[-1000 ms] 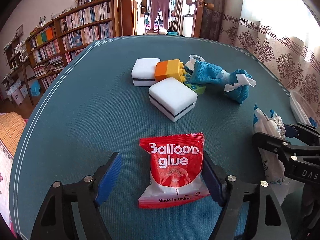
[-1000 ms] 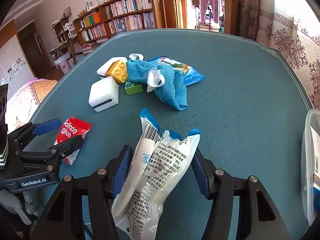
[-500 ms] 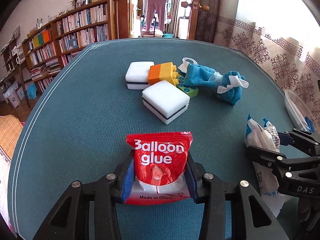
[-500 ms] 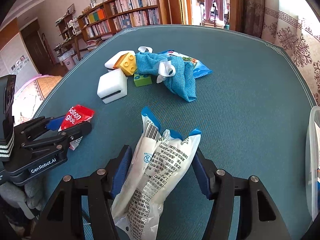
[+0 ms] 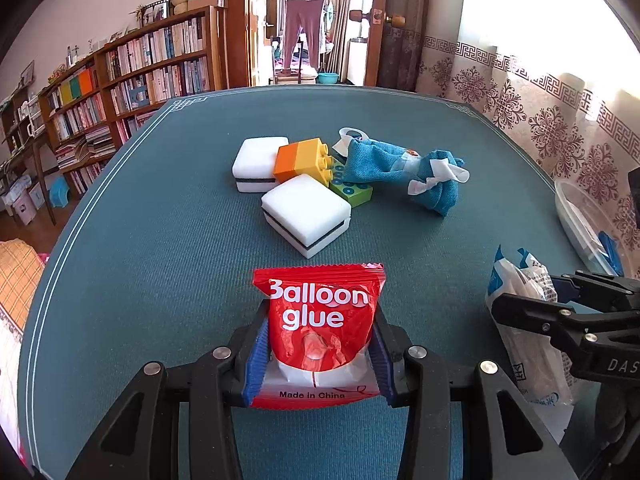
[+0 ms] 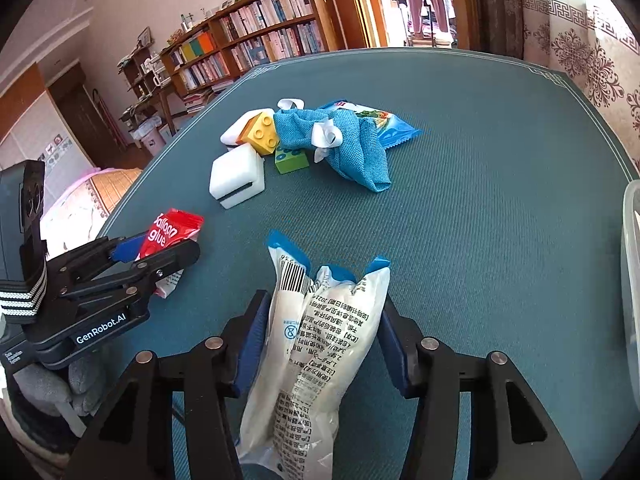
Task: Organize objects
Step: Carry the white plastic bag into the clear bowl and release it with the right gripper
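My left tool [image 5: 318, 354] pinches the light, crinkly glue packet [image 5: 319, 320] mid-body; my right tool [image 6: 322, 344] is closing on the soft white bag [image 6: 316, 344], pads touching.

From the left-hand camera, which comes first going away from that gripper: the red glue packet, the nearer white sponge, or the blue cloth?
1. Red glue packet, clamped in the left gripper.
2. Nearer white sponge, just beyond.
3. Blue cloth, farther back, to the right.

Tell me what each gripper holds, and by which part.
Left gripper: red Balloon glue packet, gripped by its lower side edges. Right gripper: closing around the white printed bag at mid-length.
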A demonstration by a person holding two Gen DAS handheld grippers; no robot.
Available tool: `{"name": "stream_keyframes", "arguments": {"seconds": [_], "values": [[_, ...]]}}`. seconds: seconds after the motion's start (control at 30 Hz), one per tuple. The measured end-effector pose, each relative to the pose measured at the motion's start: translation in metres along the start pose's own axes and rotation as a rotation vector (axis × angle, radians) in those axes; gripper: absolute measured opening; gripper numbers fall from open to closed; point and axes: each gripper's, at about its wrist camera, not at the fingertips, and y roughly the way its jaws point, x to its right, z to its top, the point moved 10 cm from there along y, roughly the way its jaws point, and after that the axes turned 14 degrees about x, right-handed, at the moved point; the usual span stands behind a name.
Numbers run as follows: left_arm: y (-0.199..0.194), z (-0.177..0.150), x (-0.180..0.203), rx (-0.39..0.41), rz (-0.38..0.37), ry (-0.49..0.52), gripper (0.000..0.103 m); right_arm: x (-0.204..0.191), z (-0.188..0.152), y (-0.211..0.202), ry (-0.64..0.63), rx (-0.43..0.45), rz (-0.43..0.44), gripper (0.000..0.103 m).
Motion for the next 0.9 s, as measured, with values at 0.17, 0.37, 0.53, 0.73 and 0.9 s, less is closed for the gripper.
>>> {"name": "stream_keyframes", "arguments": {"seconds": [0.17, 0.37, 0.53, 0.73, 0.9], "values": [[-0.001, 0.000, 0.009, -0.001, -0.011, 0.014, 0.047, 0.009, 0.004, -0.013, 0.011, 0.026, -0.008, 0.053], [-0.002, 0.002, 0.016, 0.001, -0.021, 0.021, 0.047, 0.016, 0.006, -0.022, 0.033, 0.044, -0.013, 0.053], [-0.004, 0.004, 0.020, 0.005, -0.029, 0.024, 0.047, 0.021, 0.016, -0.036, 0.034, 0.080, -0.019, 0.053], [-0.004, 0.007, 0.028, 0.007, -0.044, 0.034, 0.047, 0.041, 0.029, -0.055, 0.047, 0.126, -0.067, 0.053], [-0.004, 0.011, 0.039, 0.012, -0.060, 0.044, 0.047, 0.073, 0.037, -0.077, 0.079, 0.168, -0.132, 0.053]]}}
